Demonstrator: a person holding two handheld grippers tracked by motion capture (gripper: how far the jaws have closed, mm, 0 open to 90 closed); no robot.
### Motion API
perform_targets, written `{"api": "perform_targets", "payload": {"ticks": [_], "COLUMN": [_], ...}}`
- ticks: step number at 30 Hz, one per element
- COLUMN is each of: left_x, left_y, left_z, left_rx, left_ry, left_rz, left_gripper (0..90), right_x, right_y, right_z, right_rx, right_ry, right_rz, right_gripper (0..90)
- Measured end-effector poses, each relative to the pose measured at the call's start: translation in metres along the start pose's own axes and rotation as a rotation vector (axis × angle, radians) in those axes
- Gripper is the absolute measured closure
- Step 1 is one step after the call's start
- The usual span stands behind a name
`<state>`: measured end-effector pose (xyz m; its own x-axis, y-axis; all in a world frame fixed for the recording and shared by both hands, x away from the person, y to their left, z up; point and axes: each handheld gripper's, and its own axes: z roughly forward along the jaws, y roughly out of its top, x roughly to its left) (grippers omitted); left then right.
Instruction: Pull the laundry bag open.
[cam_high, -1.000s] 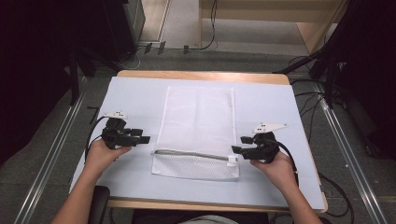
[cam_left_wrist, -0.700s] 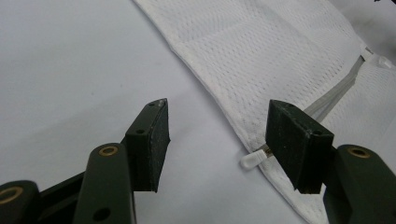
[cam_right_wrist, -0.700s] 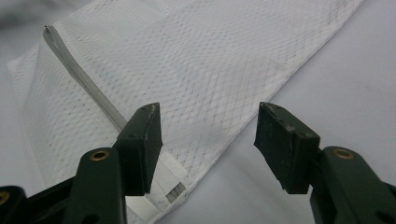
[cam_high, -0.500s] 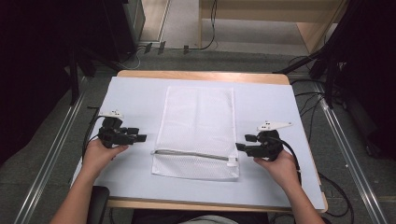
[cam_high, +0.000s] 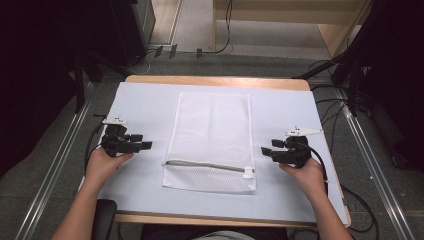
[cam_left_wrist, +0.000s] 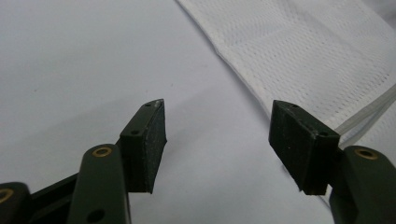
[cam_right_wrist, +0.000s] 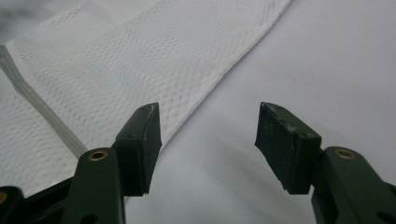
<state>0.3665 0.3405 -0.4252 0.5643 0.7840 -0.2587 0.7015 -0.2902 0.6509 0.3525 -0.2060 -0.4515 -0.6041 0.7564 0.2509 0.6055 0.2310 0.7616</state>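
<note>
Since before, my right gripper (cam_high: 267, 150) has drawn off the one mesh bag (cam_high: 212, 142), jaws apart; left gripper (cam_high: 145, 145) just opened wider, empty. Bag lies mid-mat (cam_high: 140, 107); wooden table (cam_high: 210, 80), grey floor (cam_high: 45, 155).

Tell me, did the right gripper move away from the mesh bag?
Yes. The right gripper has slid outward, away from the mesh bag's right edge; the bag stayed put.

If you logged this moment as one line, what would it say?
left tongs: open, empty, just opened wider | right tongs: open, empty | mesh bag: flat on table between them, zipper closed, untouched
</note>
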Motion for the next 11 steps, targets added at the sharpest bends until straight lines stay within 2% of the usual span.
{"api": "perform_targets", "payload": {"ticks": [11], "left_x": [0.0024], "left_y": [-0.0005], "left_z": [0.0044], "left_rx": [0.002], "left_ry": [0.02], "left_rz": [-0.007], "left_gripper": [30.4], "right_x": [-0.0061], "right_y": [-0.0015], "right_z": [0.0009], "right_rx": [-0.007], "right_ry": [-0.029], "right_rz": [0.003], "right_gripper": [37.9]}}
